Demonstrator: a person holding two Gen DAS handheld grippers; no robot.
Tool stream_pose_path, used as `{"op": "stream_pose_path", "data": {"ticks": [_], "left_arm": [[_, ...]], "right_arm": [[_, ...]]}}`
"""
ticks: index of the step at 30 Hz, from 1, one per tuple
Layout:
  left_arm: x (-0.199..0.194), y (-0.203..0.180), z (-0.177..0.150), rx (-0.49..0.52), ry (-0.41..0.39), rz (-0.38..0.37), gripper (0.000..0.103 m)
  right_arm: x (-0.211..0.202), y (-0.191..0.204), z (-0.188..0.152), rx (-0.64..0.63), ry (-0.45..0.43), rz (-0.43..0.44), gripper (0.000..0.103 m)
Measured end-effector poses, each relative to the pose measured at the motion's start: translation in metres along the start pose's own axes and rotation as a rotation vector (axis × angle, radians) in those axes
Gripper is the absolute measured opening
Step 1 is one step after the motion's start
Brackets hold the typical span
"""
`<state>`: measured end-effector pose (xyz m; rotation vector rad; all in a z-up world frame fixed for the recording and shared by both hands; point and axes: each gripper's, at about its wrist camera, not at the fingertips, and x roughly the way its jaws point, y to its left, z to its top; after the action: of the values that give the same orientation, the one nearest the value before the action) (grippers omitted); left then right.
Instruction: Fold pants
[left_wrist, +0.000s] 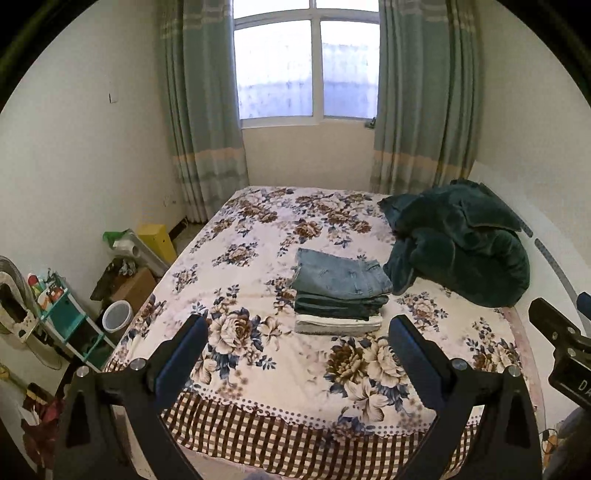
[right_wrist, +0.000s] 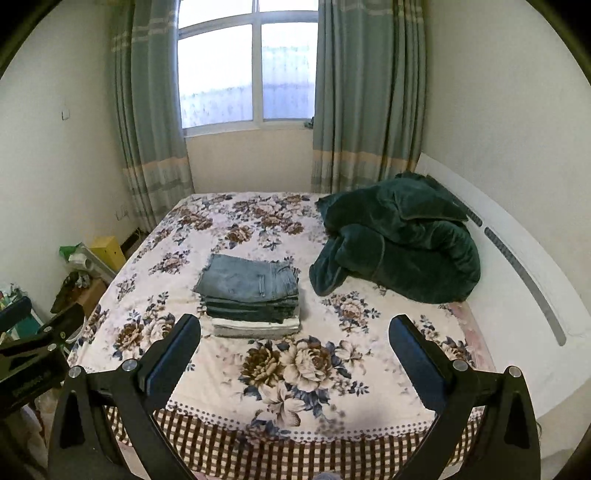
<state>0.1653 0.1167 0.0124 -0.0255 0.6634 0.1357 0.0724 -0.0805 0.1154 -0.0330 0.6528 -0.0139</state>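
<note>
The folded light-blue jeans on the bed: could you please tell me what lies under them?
Under the light-blue jeans lie darker folded denim, then a white and grey folded layer, all on the floral bedspread. How many garments is unclear; only edges show.

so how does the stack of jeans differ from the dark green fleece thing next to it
The stack of folded blue denim pants is squared into flat layers; the dark green plush blanket lies crumpled in a heap. The stack is faded blue over pale layers and compact; the blanket is one deep green and bulkier. Both rest on the floral bedspread, untouched by either claw.
</note>
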Motion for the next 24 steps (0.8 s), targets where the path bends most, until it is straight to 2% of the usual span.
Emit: {"op": "stream_pose_path", "data": {"ticks": [2, 9, 24], "left_arm": [[-0.001, 0.001, 0.000, 0.004, -0.006, -0.011, 0.103], [-0.012, -0.001, -0.004, 0.002, -0.028, -0.004, 0.103], [-0.024, -0.005, -0.006, 0.019, -0.020, 0.001, 0.103]], "right_arm": [[-0.007, 0.000, 0.002, 0.006, -0.010, -0.003, 0.103], [-0.020, 0.005, 0.002, 0.006, -0.021, 0.008, 0.103], [-0.008, 0.004, 0.001, 0.012, -0.005, 0.044, 0.103]]}}
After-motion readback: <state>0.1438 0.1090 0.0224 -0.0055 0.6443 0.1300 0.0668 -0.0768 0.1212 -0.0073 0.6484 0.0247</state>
